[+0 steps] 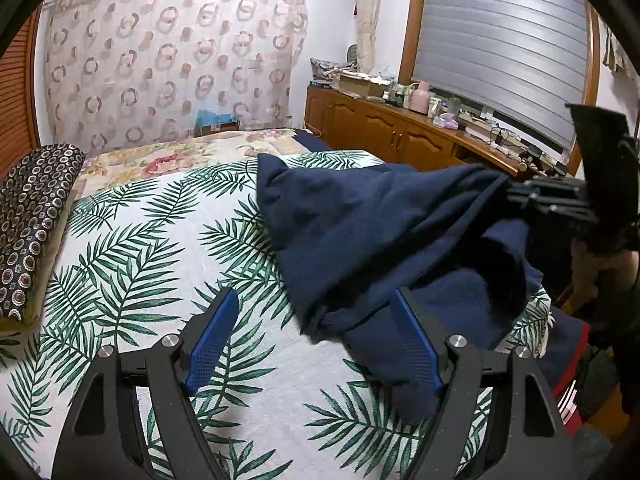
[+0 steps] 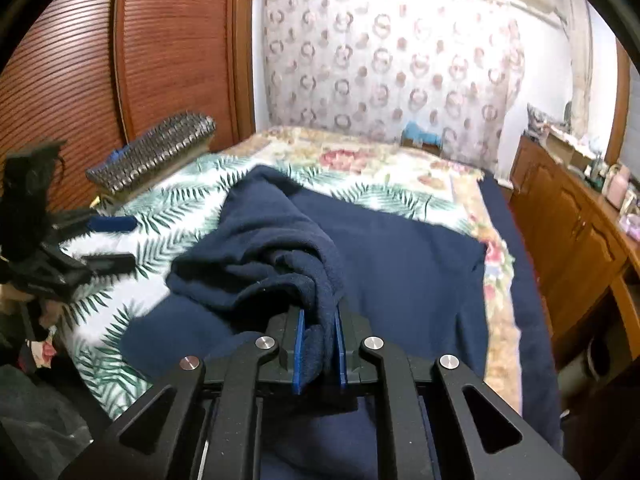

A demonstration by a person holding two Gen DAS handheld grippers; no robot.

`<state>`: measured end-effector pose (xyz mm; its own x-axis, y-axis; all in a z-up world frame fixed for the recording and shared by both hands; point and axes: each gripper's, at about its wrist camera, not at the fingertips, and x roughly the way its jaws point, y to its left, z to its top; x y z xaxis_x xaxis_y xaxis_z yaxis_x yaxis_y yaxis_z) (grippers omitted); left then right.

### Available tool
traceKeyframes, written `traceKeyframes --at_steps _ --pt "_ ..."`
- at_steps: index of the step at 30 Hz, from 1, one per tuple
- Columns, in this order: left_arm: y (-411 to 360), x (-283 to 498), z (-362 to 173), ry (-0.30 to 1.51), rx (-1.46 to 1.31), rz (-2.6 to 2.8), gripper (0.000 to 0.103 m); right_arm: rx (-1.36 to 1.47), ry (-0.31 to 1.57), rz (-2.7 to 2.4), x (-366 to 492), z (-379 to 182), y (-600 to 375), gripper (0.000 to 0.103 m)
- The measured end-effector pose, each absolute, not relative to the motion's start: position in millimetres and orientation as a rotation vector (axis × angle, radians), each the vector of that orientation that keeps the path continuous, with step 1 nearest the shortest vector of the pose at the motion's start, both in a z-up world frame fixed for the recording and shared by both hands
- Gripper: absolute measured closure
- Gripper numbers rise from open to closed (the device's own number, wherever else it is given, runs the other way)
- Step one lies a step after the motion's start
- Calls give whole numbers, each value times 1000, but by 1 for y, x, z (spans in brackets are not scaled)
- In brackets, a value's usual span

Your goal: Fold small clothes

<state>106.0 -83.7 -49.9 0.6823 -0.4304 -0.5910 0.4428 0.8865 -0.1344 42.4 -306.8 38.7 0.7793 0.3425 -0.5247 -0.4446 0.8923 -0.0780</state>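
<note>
A navy blue garment (image 2: 280, 248), bunched and creased, is seen partly lifted from a leaf-patterned bedspread (image 1: 132, 240), one edge pinched.

Patterned curtain (image 1: 168, 60), wooden cabinets (image 1: 384, 132), shuttered window (image 1: 508, 40), louvred wardrobe (image 2: 120, 60)

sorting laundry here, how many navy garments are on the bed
1 for sure: the navy garment bunched in the right gripper, draped over the leaf-print sheet. The left gripper hangs open beside it. Folds may hide more.
</note>
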Motion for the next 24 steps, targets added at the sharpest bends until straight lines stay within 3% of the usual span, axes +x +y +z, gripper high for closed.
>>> traceKeyframes --at_steps 11,15,22,24 --pt "-87 101 -42 629 18 -502 24 -205 635 294 44 14 -334 89" --pt "-86 101 -41 626 23 -502 24 -200 638 256 45 13 -333 75" --pt "-87 100 -39 620 27 -496 24 -149 553 277 34 35 -334 66" --pt "-86 99 -39 616 28 -492 24 -144 534 301 33 39 -325 55"
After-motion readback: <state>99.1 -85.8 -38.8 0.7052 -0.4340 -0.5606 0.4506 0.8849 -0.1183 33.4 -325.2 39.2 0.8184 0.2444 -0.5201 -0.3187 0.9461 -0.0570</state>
